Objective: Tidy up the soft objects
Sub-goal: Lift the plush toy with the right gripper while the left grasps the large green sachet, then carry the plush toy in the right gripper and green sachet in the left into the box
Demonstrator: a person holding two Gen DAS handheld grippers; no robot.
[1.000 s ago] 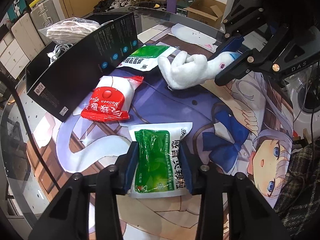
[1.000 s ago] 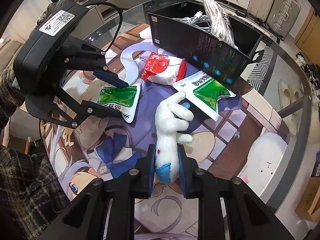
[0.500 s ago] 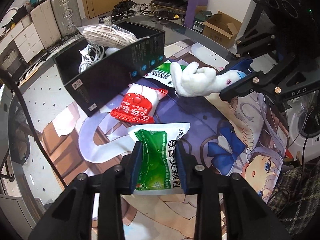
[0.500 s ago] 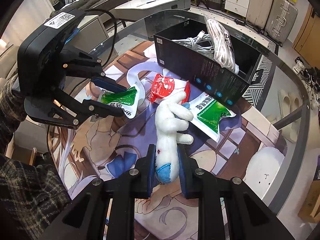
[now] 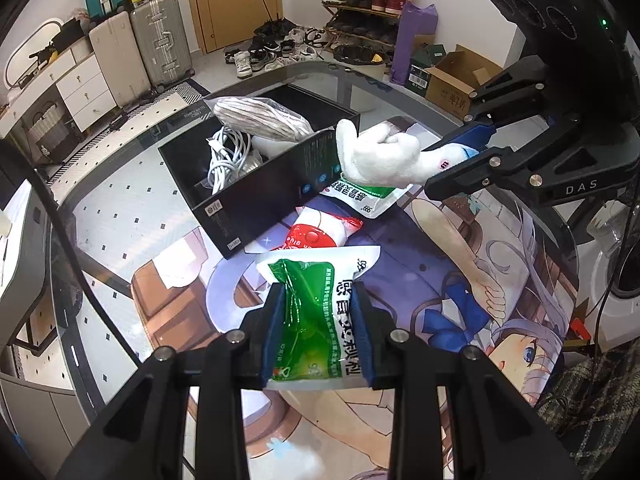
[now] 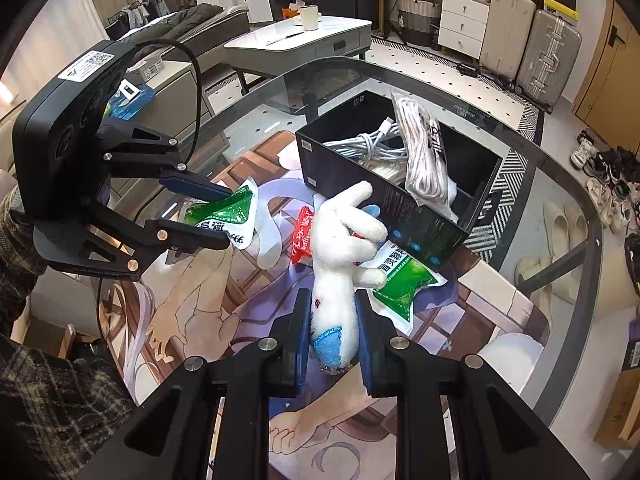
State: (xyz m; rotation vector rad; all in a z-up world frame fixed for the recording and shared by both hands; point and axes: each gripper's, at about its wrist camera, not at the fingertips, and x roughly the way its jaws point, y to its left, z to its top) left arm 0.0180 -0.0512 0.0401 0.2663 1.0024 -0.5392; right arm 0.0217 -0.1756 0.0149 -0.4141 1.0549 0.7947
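My left gripper (image 5: 318,330) is shut on a green and white soft packet (image 5: 316,320) and holds it above the printed mat; it also shows in the right wrist view (image 6: 224,216). My right gripper (image 6: 332,332) is shut on a white plush toy (image 6: 340,256) with a blue end, held up beside the black box (image 6: 420,220). In the left wrist view the plush toy (image 5: 380,156) hangs at the box's (image 5: 256,200) near right corner. A red and white packet (image 5: 316,234) and a second green packet (image 5: 368,196) lie on the mat by the box.
The black box holds white cables (image 5: 224,160) and a bagged cord bundle (image 5: 260,120). A printed mat (image 5: 420,264) covers a round glass table (image 5: 120,184). A white round plush (image 6: 508,356) lies near the table's edge. Suitcases and shoes stand on the floor beyond.
Both grippers have lifted their loads off the mat. The left closed tighter on the green packet. The plush toy rose toward the box's near wall.
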